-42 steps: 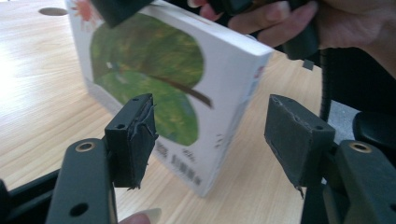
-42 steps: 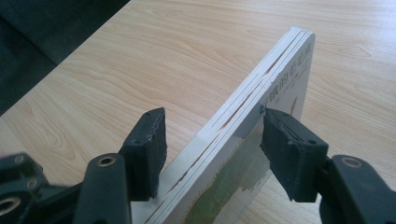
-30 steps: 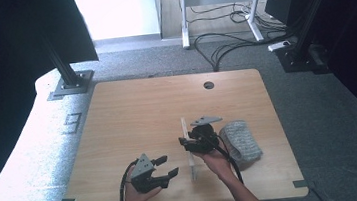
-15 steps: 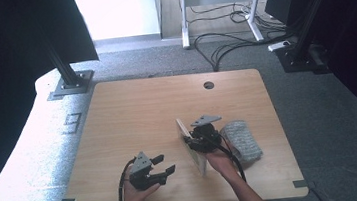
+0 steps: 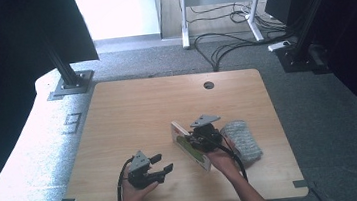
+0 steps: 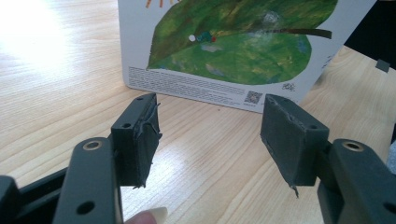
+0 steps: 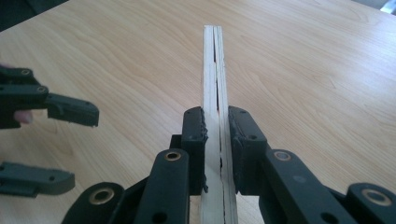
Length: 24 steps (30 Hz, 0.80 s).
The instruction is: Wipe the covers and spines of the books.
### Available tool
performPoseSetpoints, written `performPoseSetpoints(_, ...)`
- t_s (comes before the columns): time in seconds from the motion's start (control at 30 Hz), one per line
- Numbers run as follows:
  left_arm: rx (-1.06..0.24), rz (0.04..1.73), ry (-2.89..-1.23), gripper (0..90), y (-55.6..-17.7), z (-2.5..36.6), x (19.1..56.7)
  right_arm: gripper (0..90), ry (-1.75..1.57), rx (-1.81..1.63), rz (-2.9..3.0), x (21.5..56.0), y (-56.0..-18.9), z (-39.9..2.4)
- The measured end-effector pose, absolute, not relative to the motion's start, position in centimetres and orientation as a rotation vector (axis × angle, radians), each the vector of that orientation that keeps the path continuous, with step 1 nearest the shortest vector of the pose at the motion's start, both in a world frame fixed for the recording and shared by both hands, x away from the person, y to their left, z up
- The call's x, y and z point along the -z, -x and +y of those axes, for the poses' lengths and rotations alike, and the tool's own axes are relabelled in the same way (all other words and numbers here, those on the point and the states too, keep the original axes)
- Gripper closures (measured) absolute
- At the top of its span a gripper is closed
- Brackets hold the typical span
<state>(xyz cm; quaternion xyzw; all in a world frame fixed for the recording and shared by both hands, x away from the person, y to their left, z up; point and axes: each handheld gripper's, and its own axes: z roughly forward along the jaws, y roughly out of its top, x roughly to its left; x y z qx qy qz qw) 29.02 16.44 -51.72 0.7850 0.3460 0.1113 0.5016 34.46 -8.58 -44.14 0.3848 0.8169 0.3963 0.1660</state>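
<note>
While the jaws have just been closing: right gripper (image 7: 217, 135) is clamped on the board book (image 7: 215, 93)
Book: standing on edge on the table (image 5: 132, 110); near its front right
Left gripper (image 6: 210, 140): jaws apart, nothing between; facing the book's cover
Grey cloth (image 5: 243, 139): just beyond right hand

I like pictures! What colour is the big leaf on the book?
Green, on the book; the left gripper view shows it best.

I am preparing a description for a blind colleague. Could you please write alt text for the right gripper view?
The right tool clamps the edge of a thin board book standing upright on a light wooden table, its pages seen edge-on between the two black jaws. At the left, the open left tool waits above the table.
</note>
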Motion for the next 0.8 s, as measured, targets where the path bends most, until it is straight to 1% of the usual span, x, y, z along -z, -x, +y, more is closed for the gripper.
performPoseSetpoints(0.37, -0.283, 0.869, -1.888, 36.7, -29.5, 17.2, 51.8, 76.9, -0.914, -1.211, 2.411, 44.0, -33.4, -8.2)
performPoseSetpoints(0.8, -0.306, 0.879, -1.874, 30.0, -30.2, 18.3, 51.8, 76.8, -0.779, -1.235, 2.488, 44.4, -32.4, -7.2)
